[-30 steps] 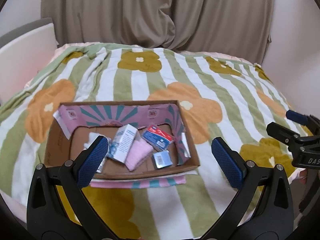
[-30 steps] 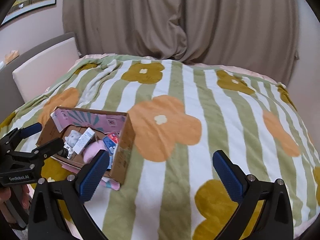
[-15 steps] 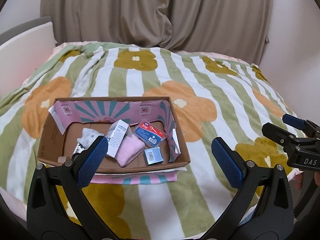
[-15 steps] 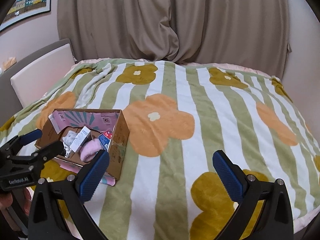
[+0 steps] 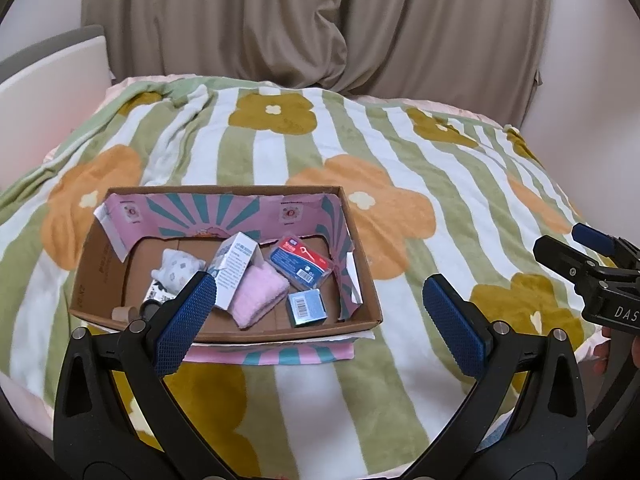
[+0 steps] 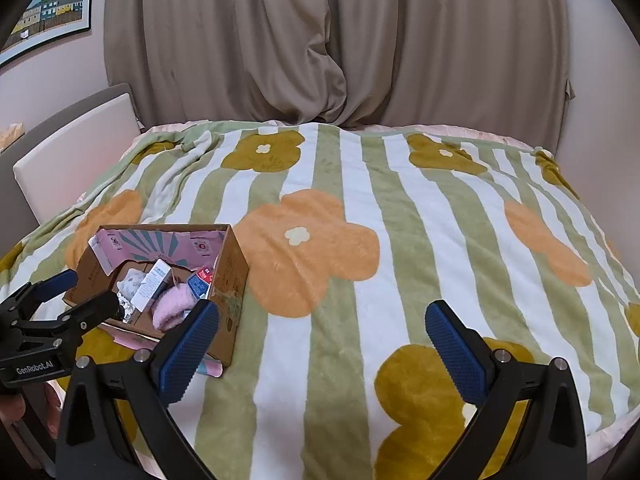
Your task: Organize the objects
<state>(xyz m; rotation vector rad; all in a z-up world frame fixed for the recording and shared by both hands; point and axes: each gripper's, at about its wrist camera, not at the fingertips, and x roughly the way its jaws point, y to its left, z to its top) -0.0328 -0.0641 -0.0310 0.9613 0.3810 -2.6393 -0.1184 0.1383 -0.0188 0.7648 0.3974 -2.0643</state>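
Note:
A shallow cardboard box (image 5: 362, 272) with a pink lining sits on the flowered blanket, left of centre; it also shows in the right wrist view (image 6: 230, 272). Inside lie a white carton (image 5: 236, 270), a pink cloth (image 5: 260, 298), a blue-red packet (image 5: 302, 260), a small blue box (image 5: 306, 308), a patterned white pouch (image 5: 178, 266) and small round items at the near left corner. My left gripper (image 5: 320, 320) is open and empty, held before the box's near edge. My right gripper (image 6: 320, 346) is open and empty over bare blanket, right of the box.
The striped blanket (image 6: 360, 240) with orange and mustard flowers covers the bed. A white headboard panel (image 6: 72, 152) stands at the left, brown curtains (image 6: 320, 40) behind. The bed's edge runs close below both grippers.
Both grippers have pulled back and risen, so the box and bed look smaller and farther. Both stay open. The box's contents have not moved.

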